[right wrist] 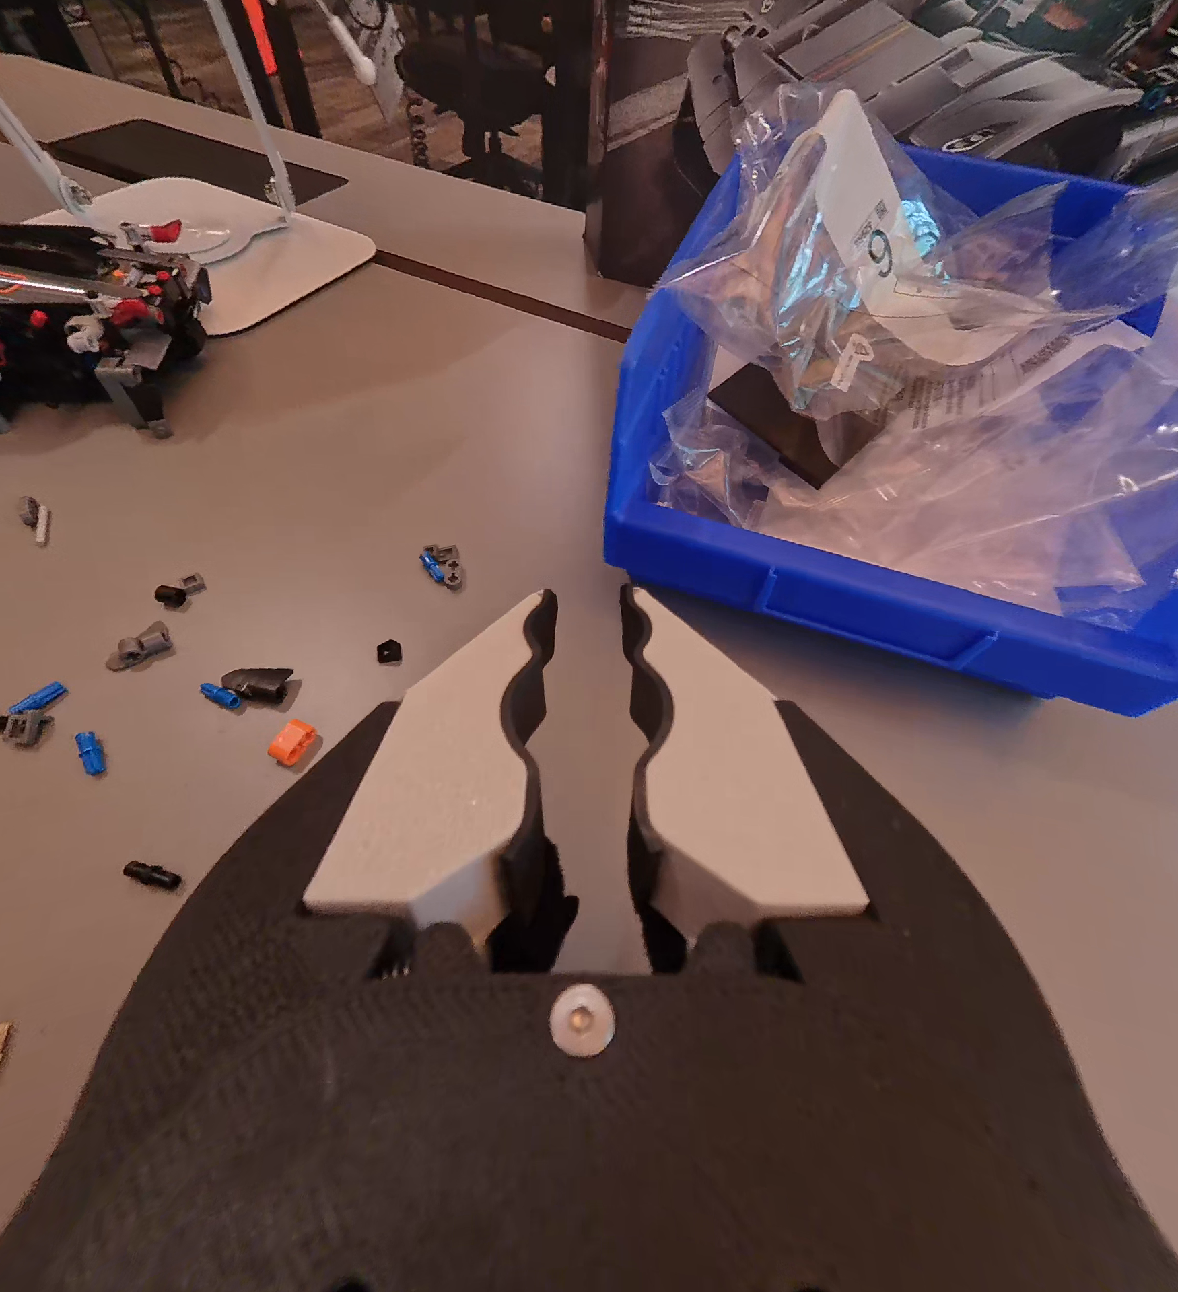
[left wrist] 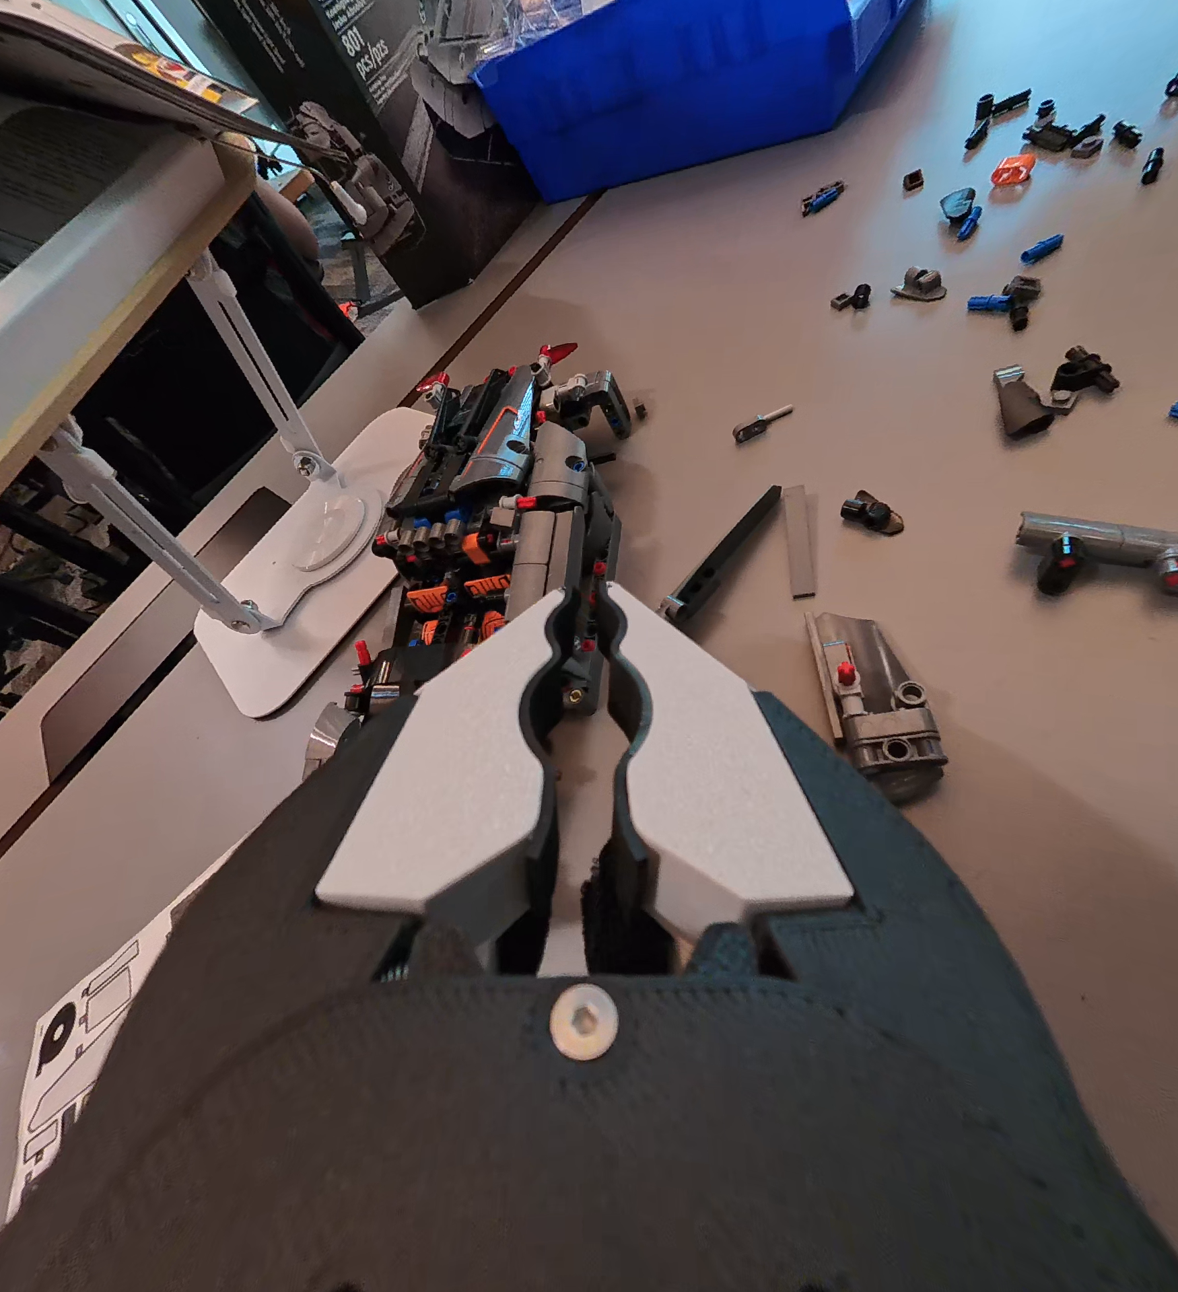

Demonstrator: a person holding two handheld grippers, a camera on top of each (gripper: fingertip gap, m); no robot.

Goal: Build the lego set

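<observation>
The left gripper (left wrist: 586,594) is pointing toward twelve o'clock with its tips nearly together, closing around an edge of the half-built lego model (left wrist: 495,489), which is lying on the counter (left wrist: 712,293) beside a white stand base (left wrist: 292,629). Loose pieces (left wrist: 1034,293) are lying scattered toward two o'clock. The right gripper (right wrist: 587,594) is hovering open and empty, with an orange piece (right wrist: 292,742) at nine o'clock and a blue bin (right wrist: 852,601) of plastic bags (right wrist: 922,363) at two o'clock.

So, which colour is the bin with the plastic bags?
Blue bin; clearest in the right wrist view.
</observation>
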